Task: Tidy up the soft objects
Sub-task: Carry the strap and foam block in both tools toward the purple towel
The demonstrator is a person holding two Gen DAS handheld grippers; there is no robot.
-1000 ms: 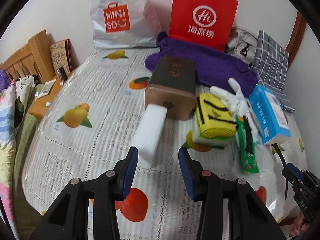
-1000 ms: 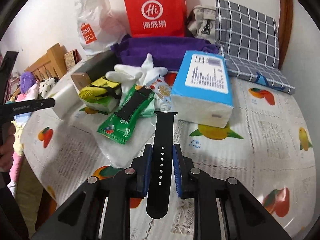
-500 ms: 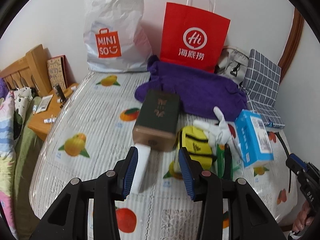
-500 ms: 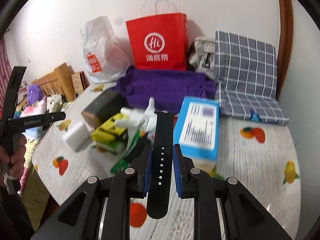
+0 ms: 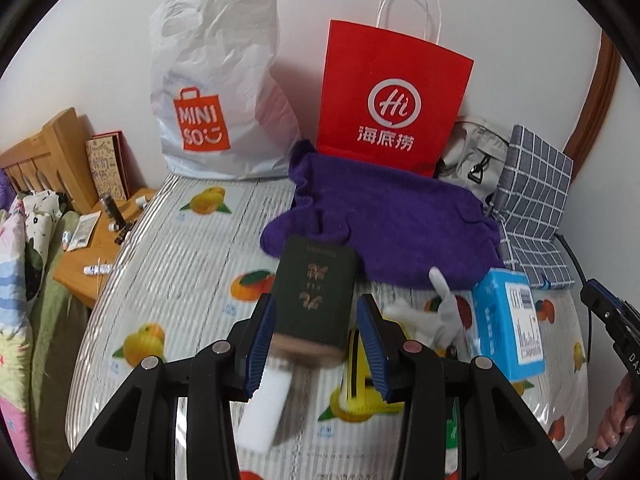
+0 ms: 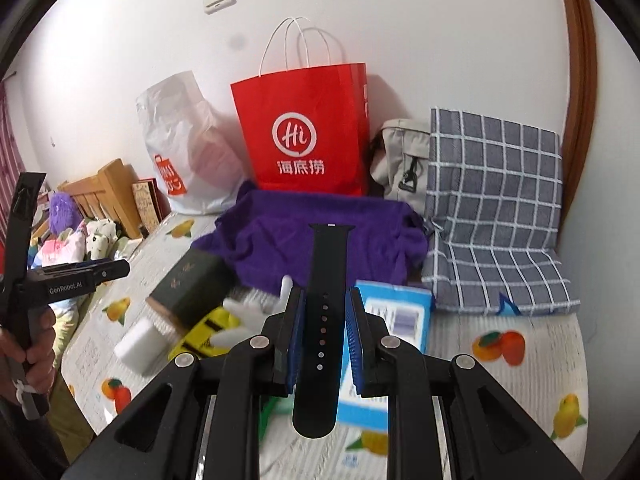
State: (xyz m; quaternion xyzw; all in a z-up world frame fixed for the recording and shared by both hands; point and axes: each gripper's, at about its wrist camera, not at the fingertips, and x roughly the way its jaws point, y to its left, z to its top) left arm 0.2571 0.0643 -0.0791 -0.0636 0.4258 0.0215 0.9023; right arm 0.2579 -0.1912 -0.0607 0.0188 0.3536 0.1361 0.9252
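Observation:
My right gripper (image 6: 323, 322) is shut on a black watch strap (image 6: 324, 320), held well above the bed. My left gripper (image 5: 316, 336) is open and empty, high above a dark green box (image 5: 314, 296). On the fruit-print bed cover lie a white sponge block (image 5: 266, 412), a yellow pouch with black stripes (image 5: 356, 384), a white glove (image 5: 436, 312), a blue tissue pack (image 5: 510, 324) and a purple towel (image 5: 392, 224). The same pile shows in the right wrist view: sponge (image 6: 140, 342), pouch (image 6: 204, 330), tissue pack (image 6: 394, 320), towel (image 6: 320, 244).
A red paper bag (image 5: 392, 100) and a white Miniso bag (image 5: 216, 92) stand against the wall. A grey checked cushion (image 6: 492, 208) and a beige bag (image 6: 400, 164) lie at the right. A wooden bedside table (image 5: 100, 248) with small items stands left.
Both grippers have risen and pulled back from the bed; the objects look smaller and lower. The right gripper keeps hold of the strap. The left stays open.

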